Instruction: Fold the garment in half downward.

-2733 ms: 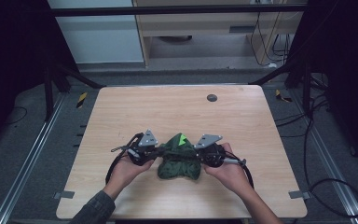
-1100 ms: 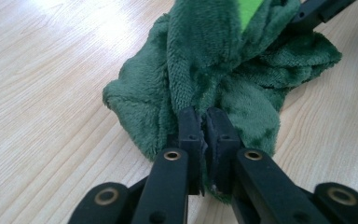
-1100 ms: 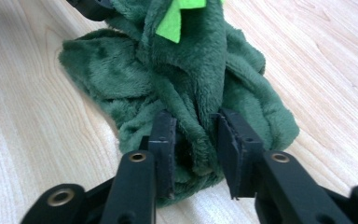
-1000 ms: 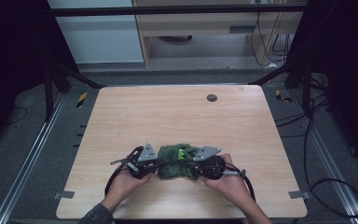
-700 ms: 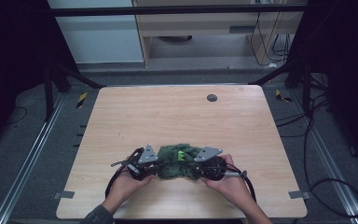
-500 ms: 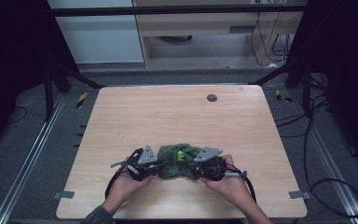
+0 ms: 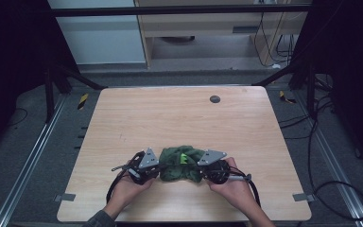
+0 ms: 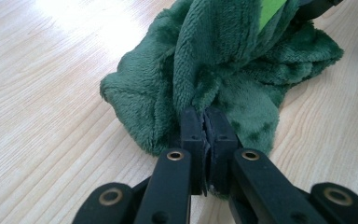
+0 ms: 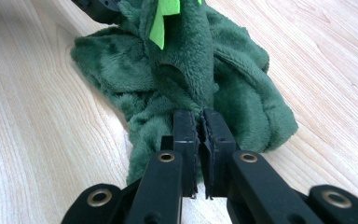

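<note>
A crumpled dark green plush cloth with a bright green tag lies near the table's front edge. My left gripper is at its left side, my right gripper at its right side. In the left gripper view the gripper is shut on a fold of the cloth; its jaws have just been closing on that fold. In the right gripper view the gripper pinches another fold of the cloth, below the tag; those jaws have just been closing too.
The light wooden table carries a small dark round disc at the far right. Black frame poles and cables stand around the table, and grey floor lies beyond its edges.
Since the earliest frame both hands have come toward the front edge and lower with the cloth, which now lies bunched flatter. Over the last second the hands have stayed still.
</note>
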Demonstrator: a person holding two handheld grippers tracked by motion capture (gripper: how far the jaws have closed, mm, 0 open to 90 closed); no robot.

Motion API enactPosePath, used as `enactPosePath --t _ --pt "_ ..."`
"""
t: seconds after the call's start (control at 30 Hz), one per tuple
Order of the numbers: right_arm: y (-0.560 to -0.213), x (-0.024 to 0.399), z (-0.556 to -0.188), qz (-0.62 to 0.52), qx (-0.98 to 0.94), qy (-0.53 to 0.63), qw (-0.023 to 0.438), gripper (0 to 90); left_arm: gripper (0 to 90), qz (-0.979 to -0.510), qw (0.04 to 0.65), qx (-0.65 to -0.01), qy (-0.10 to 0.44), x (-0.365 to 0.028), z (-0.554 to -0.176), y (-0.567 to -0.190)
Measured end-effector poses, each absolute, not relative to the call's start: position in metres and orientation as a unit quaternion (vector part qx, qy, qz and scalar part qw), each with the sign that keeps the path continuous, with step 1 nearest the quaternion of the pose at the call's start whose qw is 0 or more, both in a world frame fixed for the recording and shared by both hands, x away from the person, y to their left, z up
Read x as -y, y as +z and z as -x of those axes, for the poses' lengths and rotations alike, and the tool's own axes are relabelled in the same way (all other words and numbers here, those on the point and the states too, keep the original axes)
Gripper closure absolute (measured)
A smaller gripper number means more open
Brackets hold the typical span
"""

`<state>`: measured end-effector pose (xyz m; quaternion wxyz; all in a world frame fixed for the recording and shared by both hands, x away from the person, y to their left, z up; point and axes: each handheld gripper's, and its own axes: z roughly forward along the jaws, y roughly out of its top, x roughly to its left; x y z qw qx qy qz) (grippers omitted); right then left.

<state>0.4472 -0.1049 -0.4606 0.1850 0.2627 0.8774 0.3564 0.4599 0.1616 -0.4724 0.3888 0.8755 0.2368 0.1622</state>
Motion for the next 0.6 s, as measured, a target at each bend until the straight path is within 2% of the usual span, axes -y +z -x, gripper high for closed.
enactPosePath --t 0.17,0.27,0.6 --pt "-0.462 0.109 -0.442 -0.261 -0.879 0.354 0.186 85.9 87.5 -0.876 0.387 -0.237 0.164 -0.163 -0.457 -0.476" --pt "-0.465 0.111 -0.439 -0.261 -0.879 0.351 0.189 82.1 86.7 -0.876 0.386 -0.237 0.167 -0.162 -0.455 -0.479" --pt "-0.473 0.113 -0.434 -0.263 -0.877 0.356 0.185 84.9 87.5 -0.874 0.387 -0.239 0.173 -0.16 -0.449 -0.484"
